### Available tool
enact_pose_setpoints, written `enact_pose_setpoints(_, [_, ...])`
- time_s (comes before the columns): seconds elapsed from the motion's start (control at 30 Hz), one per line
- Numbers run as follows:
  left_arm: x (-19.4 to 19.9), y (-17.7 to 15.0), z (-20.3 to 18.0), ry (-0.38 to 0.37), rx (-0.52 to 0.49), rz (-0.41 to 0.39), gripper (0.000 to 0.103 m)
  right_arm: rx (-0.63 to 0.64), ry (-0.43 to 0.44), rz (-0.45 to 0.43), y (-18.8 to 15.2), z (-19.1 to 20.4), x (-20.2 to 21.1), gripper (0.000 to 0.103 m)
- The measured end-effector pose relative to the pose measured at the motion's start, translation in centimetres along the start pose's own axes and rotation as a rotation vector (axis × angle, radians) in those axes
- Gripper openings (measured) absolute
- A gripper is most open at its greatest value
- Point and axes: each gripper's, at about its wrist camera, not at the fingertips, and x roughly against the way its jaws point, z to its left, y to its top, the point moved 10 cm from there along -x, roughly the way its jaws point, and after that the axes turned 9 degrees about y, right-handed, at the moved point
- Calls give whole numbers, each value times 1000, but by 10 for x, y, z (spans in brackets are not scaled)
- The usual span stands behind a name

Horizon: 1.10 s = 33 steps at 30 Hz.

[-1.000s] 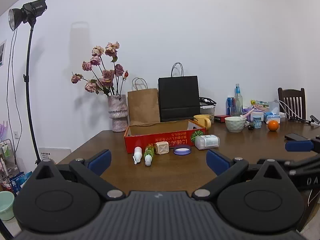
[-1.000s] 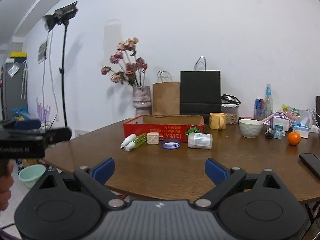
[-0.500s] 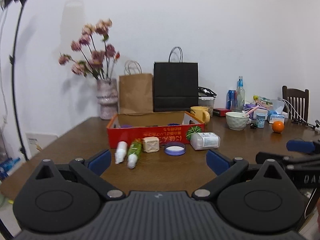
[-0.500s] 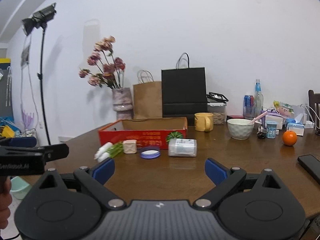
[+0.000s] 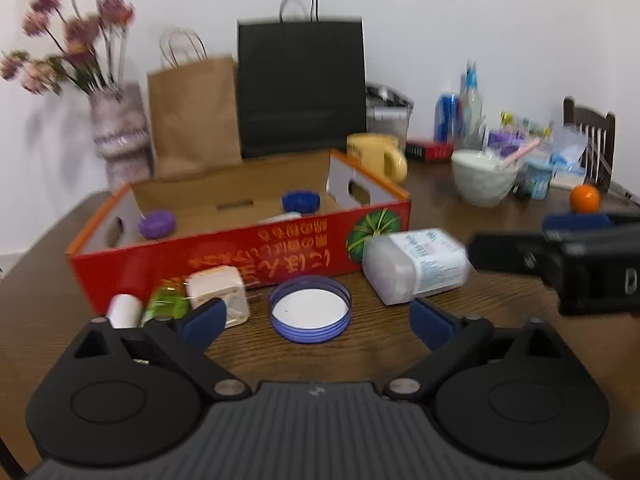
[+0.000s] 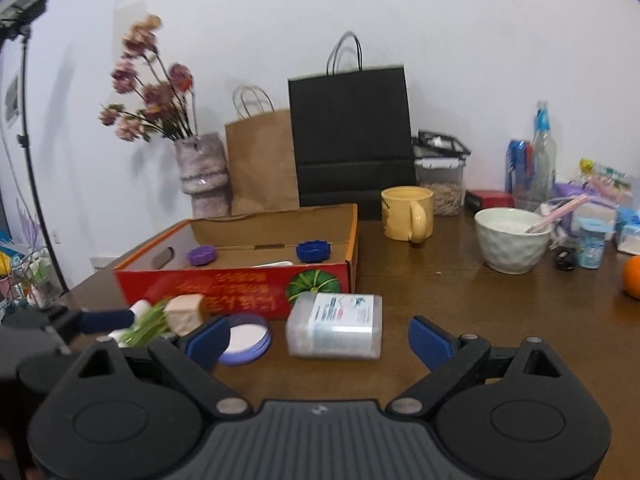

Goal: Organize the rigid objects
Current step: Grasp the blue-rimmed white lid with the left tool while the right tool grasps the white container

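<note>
A red cardboard box [image 5: 240,256] [image 6: 240,280] stands open on the brown table, holding a purple cap [image 5: 157,224], a blue cap [image 5: 301,201] and a white item. In front of it lie a blue-rimmed lid [image 5: 309,309] [image 6: 246,338], a clear plastic container on its side [image 5: 416,265] [image 6: 335,326], a beige cube [image 5: 218,292] [image 6: 184,312], a green bottle [image 5: 166,306] and a white bottle [image 5: 124,310]. My left gripper [image 5: 316,320] is open and empty, just short of the lid. My right gripper [image 6: 320,340] is open and empty, just short of the container.
Behind the box stand a vase of flowers [image 6: 202,176], a brown paper bag [image 6: 262,160] and a black bag [image 6: 352,136]. To the right are a yellow mug [image 6: 408,218], a white bowl [image 6: 510,238], bottles, small packs and an orange [image 5: 585,198].
Both grippers have moved forward over the table toward the items in front of the box and tilted down. The box's inside now shows. Both stay open.
</note>
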Motion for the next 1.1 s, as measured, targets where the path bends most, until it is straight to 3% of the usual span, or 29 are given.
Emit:
enact_pose_setpoints(0.1, [-32,-5,-7,-26,18,89,95,11,-1,31,6,-9,-32,95])
enact_pose_setpoints(0.2, [-56,-9,-5,-12,53,151,87,6,13,70,6,-14,-59,95])
enact_pose_setpoints(0.33, [-70,-11,-2,-6,70,174,68,-5,7,103,3,-21,-84,95])
enact_pose_setpoints(0.6, [-69,-10,-1,4,62,162,66,-50,13,140,-15,-35,-107,92])
enact_pose_setpoints(0.67, [-69,-10,0,6,61,163,66,-52,15,157,-19,-35,-109,85])
enact_pose_setpoints(0.77, [-65,-8,0,14,57,156,66,-51,10,161,-20,-36,-110,84])
enact_pose_setpoints(1.1, [-8,11,13,27,76,67,66,-17,6,79,-2,-19,-56,83])
